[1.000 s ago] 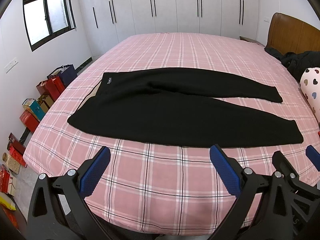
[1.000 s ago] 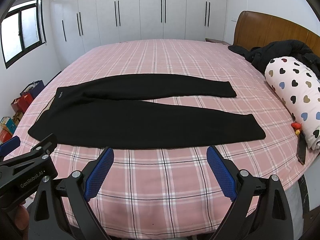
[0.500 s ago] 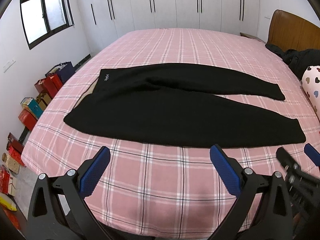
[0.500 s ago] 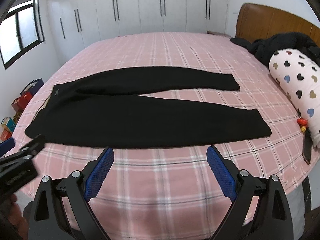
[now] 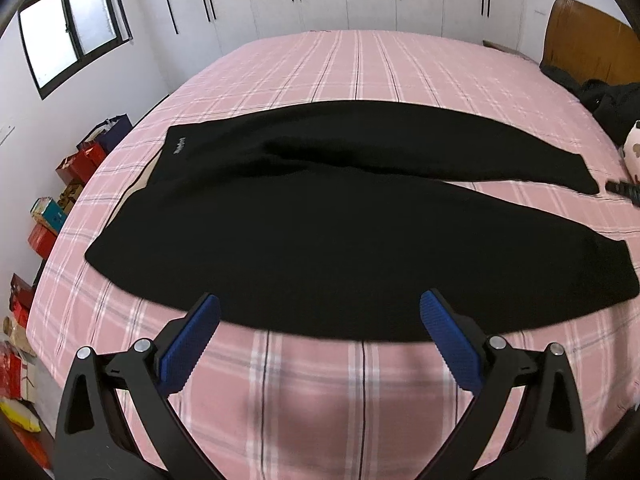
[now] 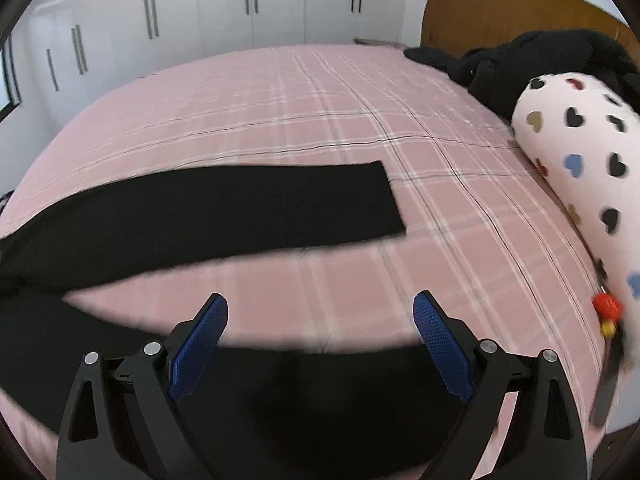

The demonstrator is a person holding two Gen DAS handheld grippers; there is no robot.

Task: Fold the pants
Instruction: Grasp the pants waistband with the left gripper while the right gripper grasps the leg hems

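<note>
Your left gripper (image 5: 320,322) is spread wide with nothing between its blue pads (image 5: 188,344), and it hangs over the near edge of the bed (image 5: 312,392). Just ahead of its fingertips runs the hem side of the black pants (image 5: 320,240), laid flat across the pink plaid cover; the waistband lies ahead to the left and both legs stretch off to the right.

Your right gripper (image 6: 320,322) is just as wide apart and empty. The near leg of the pants (image 6: 304,396) lies directly under and between its fingers, while the far leg lies farther ahead to the left. To the right lies a heart-print pillow (image 6: 576,160), with dark clothes (image 6: 520,64) beyond it by the headboard (image 6: 500,8).
</note>
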